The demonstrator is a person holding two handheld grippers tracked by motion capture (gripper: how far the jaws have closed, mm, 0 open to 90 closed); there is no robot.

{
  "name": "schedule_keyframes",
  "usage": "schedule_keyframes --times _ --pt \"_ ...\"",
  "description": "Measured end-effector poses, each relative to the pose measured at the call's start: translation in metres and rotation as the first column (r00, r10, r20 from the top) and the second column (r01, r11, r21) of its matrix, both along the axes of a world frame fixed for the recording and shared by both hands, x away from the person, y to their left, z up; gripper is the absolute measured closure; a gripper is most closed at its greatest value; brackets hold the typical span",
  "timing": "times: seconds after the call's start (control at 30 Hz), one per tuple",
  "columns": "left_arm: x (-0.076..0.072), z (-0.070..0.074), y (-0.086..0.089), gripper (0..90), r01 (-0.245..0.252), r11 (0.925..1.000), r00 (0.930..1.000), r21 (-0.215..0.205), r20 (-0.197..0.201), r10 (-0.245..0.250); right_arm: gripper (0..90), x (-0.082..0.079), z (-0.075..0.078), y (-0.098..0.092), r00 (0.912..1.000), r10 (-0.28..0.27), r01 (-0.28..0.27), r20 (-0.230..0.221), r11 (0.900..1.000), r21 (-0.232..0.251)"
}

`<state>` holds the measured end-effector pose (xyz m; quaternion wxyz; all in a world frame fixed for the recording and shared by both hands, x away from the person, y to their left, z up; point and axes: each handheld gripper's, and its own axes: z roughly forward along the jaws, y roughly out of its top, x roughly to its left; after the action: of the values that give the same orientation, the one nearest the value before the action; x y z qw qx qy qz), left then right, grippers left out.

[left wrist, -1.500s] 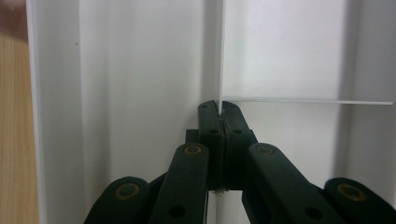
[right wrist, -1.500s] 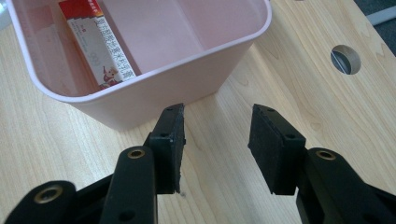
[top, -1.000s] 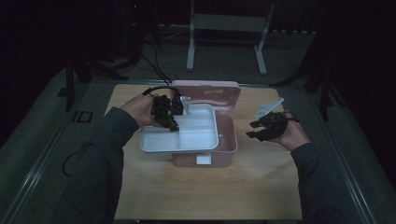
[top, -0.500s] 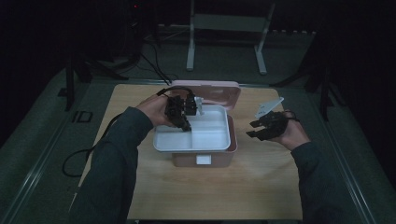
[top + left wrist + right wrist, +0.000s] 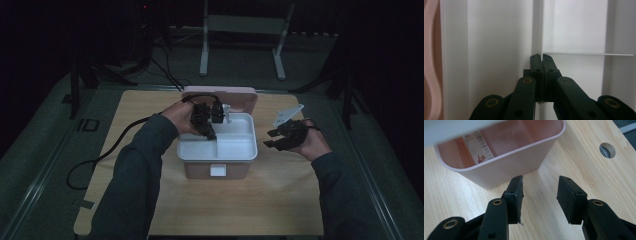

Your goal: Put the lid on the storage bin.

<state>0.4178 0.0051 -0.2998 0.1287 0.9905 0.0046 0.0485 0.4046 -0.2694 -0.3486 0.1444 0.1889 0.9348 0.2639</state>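
Now the white divided tray [image 5: 235, 142] (over the pink box [image 5: 216, 169]) is pinched by the left gripper [image 5: 210, 131]; the right gripper [image 5: 272, 139] is held wide, empty.

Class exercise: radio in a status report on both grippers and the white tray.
Left gripper shut on white divided plastic tray's partition wall, tray over pink plastic box. Right gripper open, empty, above wooden table beside box. Nothing in the way.

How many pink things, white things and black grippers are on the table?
Pink: 2, the pink box and its pink lid.
White: 1, the white tray.
Black grippers: 2, the left gripper shut on the tray's divider, and the right gripper open.
Total: 5.
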Motion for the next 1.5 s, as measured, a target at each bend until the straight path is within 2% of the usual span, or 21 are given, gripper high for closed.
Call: schedule_keyframes --times 0.1,0.13,0.3,0.43,0.53,0.63,0.77,0.8,0.87,0.93,1.0,1.13,1.23,1.3,1.37,1.4,1.43,1.5 --pt "0.003 -0.007 -0.005 89.0 0.003 0.9998 1.0 0.019 0.004 -0.003 55.3 0.0 0.0 -0.001 1.0 -0.002 0.002 -0.001 1.0 0.0" --pt "0.003 -0.008 -0.006 89.0 -0.005 0.9998 1.0 0.02 -0.008 0.005 55.4 0.0 0.0 -0.001 1.0 -0.003 0.003 -0.001 1.0 0.0" --pt "0.01 -0.015 -0.009 89.0 -0.007 0.9991 1.0 0.041 0.001 0.007 55.4 -0.001 0.0 -0.002 1.0 -0.001 0.001 -0.002 1.0 0.001" --pt "0.015 -0.019 -0.008 89.0 -0.012 0.9994 0.9999 0.033 0.0 0.012 55.3 -0.001 -0.001 -0.002 1.0 -0.003 0.003 -0.004 1.0 0.003" --pt "0.017 -0.024 -0.01 89.0 -0.014 0.9988 0.9999 0.047 -0.006 0.014 55.3 0.0 -0.002 -0.001 1.0 -0.004 0.004 -0.005 1.0 -0.002" --pt "0.019 -0.027 -0.01 89.0 -0.01 0.999 0.9999 0.043 -0.011 0.011 55.3 0.0 -0.002 0.0 1.0 -0.004 0.004 -0.006 1.0 0.001" --pt "0.022 -0.032 -0.013 88.8 -0.006 0.9975 0.9999 0.071 -0.014 0.007 55.3 0.001 -0.001 0.001 1.0 -0.001 0.001 -0.003 1.0 0.0" --pt "0.022 -0.034 -0.014 88.8 -0.024 0.9965 0.9992 0.08 -0.03 0.026 55.4 0.001 -0.001 0.002 1.0 -0.001 0.001 -0.002 1.0 0.0" --pt "0.023 -0.038 -0.016 88.7 -0.014 0.9955 0.9992 0.094 -0.036 0.018 55.4 0.002 0.0 0.002 1.0 0.001 -0.001 -0.002 1.0 0.002" --pt "0.023 -0.041 -0.018 88.6 -0.03 0.9942 0.9982 0.103 -0.049 0.035 55.5 0.002 0.0 0.003 1.0 0.0 0.0 -0.001 1.0 0.0" --pt "0.024 -0.044 -0.019 88.4 -0.014 0.9938 0.999 0.111 -0.041 0.018 55.5 0.002 0.001 0.003 1.0 -0.002 0.002 -0.001 1.0 0.002" --pt "0.024 -0.048 -0.021 86.1 -0.033 0.9919 0.9975 0.123 -0.058 0.041 55.6 0.003 0.001 0.004 1.0 -0.003 0.003 -0.001 1.0 0.005" --pt "0.023 -0.046 -0.021 74.7 -0.037 0.9906 0.9972 0.132 -0.06 0.045 55.6 0.004 0.002 0.005 1.0 -0.006 0.006 0.0 1.0 0.006" --pt "0.021 -0.043 -0.018 70.6 -0.048 0.9904 0.9976 0.13 -0.044 0.054 55.6 0.005 0.004 0.005 1.0 -0.005 0.005 0.003 1.0 0.002" --pt "0.02 -0.037 -0.012 67.0 -0.035 0.992 0.999 0.121 -0.025 0.038 55.6 0.006 0.006 0.007 1.0 -0.003 0.003 0.007 1.0 -0.003" --pt "0.02 -0.034 -0.01 66.3 -0.023 0.9933 0.9997 0.113 -0.001 0.024 55.6 0.007 0.007 0.008 0.9999 -0.005 0.005 0.009 1.0 -0.007" --pt "0.017 -0.031 -0.006 66.0 -0.046 0.9941 0.9988 0.098 -0.012 0.048 55.6 0.008 0.009 0.009 0.9999 -0.002 0.002 0.012 1.0 -0.007" --pt "0.013 -0.023 0.003 63.6 -0.053 0.9964 0.9986 0.066 0.009 0.053 55.6 0.01 0.012 0.011 0.9998 -0.003 0.003 0.022 1.0 -0.005"
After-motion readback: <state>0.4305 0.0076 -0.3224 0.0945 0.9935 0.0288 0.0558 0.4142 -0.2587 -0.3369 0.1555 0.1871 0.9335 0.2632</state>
